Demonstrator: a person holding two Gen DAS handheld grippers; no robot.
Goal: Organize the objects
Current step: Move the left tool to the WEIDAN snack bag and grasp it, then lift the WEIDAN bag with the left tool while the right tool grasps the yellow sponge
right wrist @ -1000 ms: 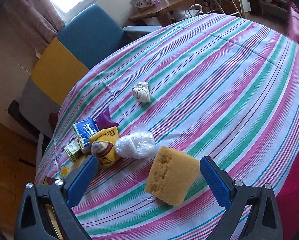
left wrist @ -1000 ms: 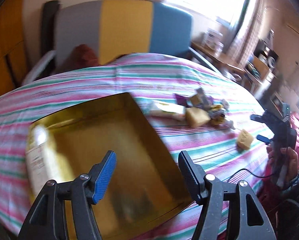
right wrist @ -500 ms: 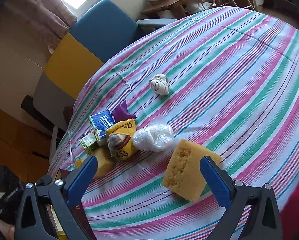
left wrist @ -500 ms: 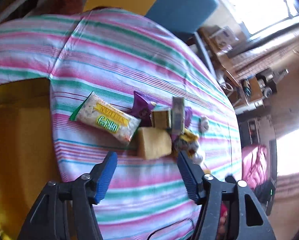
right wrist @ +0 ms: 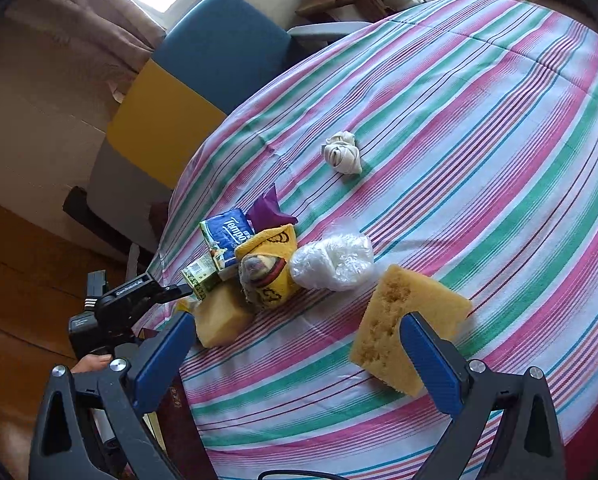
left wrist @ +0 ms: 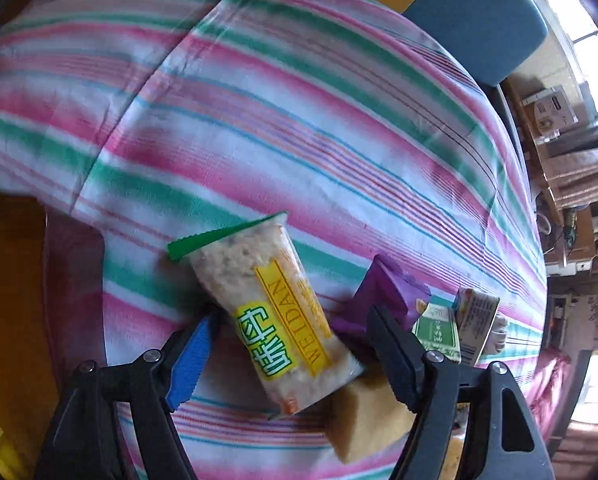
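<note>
My left gripper (left wrist: 291, 320) hangs low over the striped table, its jaws opening around a clear snack packet (left wrist: 275, 312) with a yellow label; the pads stand apart from it. Beside the packet lie a purple packet (left wrist: 387, 292), a small yellow sponge (left wrist: 363, 420) and a green carton (left wrist: 435, 328). My right gripper (right wrist: 297, 320) is open and holds nothing. A large yellow sponge (right wrist: 403, 320) lies just ahead of its right finger. The left gripper (right wrist: 119, 304) shows at the pile's left edge in the right wrist view.
A Tempo tissue pack (right wrist: 227, 236), a yellow sock (right wrist: 267, 268), a white plastic bag (right wrist: 333, 260) and a rolled white cloth (right wrist: 341, 156) lie on the striped tablecloth (right wrist: 479, 140). A golden box (left wrist: 3, 320) sits at the left. A blue and yellow chair (right wrist: 203, 68) stands behind the table.
My left gripper swung from above the golden box across to the snack packet, sank lower, rolled and widened its jaws. It has come into the right wrist view, which tilted slightly.
</note>
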